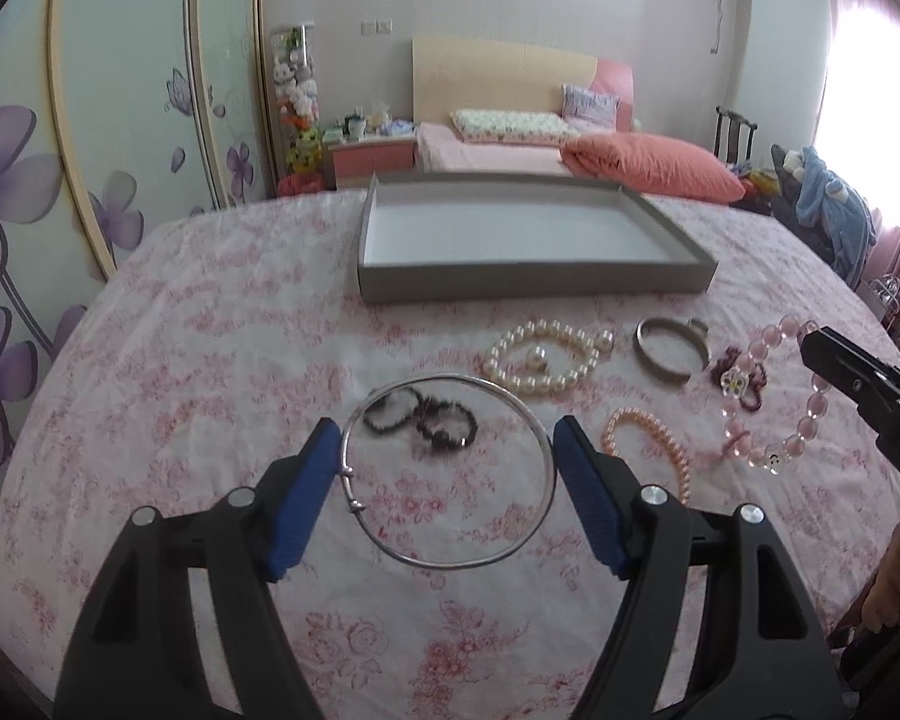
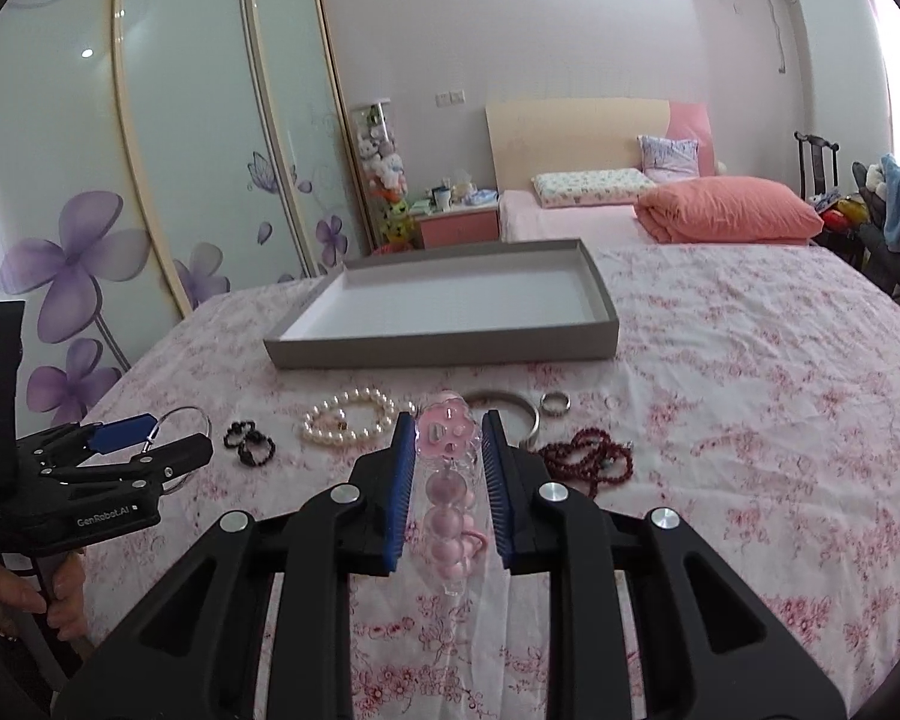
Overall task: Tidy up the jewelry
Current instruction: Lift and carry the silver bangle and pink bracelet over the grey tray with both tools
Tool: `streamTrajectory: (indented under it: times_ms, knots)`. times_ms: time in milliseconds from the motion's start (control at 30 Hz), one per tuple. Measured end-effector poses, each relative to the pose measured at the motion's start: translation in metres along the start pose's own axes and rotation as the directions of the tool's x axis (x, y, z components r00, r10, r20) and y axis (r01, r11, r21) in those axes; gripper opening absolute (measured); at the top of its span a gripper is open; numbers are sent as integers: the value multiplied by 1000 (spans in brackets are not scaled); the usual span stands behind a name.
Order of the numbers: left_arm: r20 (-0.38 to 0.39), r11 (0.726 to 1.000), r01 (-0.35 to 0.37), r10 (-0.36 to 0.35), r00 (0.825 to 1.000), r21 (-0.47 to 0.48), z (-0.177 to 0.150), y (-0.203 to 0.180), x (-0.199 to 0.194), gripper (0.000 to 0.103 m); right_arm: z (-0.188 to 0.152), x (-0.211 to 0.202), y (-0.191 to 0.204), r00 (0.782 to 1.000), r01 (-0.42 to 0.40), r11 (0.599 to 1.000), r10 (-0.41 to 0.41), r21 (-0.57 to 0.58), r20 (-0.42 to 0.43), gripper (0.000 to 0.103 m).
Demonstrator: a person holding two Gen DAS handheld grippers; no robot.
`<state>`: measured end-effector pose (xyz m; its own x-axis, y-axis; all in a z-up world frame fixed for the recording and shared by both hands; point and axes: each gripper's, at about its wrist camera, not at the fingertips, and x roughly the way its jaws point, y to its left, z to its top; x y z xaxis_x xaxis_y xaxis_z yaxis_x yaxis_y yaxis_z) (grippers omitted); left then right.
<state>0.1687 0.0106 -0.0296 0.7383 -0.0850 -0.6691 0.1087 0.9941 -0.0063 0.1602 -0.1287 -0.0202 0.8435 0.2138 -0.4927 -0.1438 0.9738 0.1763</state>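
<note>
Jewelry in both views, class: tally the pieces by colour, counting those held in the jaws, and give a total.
Silver metal (thin bangle, wide cuff, ring): 3
Black bead loops: 2
White pearl strand: 1
Pink (pearl strand, clear-bead bracelet): 2
Dark red bead strand: 1
Total: 9

Both views are lit softly by daylight from a window (image 1: 870, 78) at the right, which is blown out to white glare. Shadows on the bedspread (image 1: 210, 360) are faint. Straight lines are bent strongly toward the dark, vignetted corners, and slight blur is seen throughout
</note>
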Motion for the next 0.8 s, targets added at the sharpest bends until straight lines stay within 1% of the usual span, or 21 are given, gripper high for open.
streamTrajectory:
  times_ms: [167, 333, 533, 633, 767, 800]
  knots:
    - [71, 1000, -7, 7, 997, -3, 11, -3, -12, 71, 12, -6, 0, 999, 3, 1000, -3, -3, 47, 24]
    - [142, 1000, -10, 9, 990, 5, 28, -6, -25, 71, 31, -15, 4, 993, 11, 1000, -8, -29, 118, 24]
    - [246, 1000, -28, 25, 969, 10, 56, -13, -38, 71, 55, -26, 6, 976, 31, 998, -20, -46, 218, 24]
    - [286, 999, -42, 38, 958, 9, 70, -16, -39, 71, 71, -28, 8, 962, 50, 997, -31, -62, 270, 24]
    - [331, 998, -61, 54, 942, 10, 91, -20, -37, 71, 87, -23, 6, 952, 58, 996, -35, -65, 305, 24]
    - [347, 998, -68, 60, 936, 10, 96, -21, -36, 71, 92, -21, 5, 949, 59, 996, -36, -64, 314, 24]
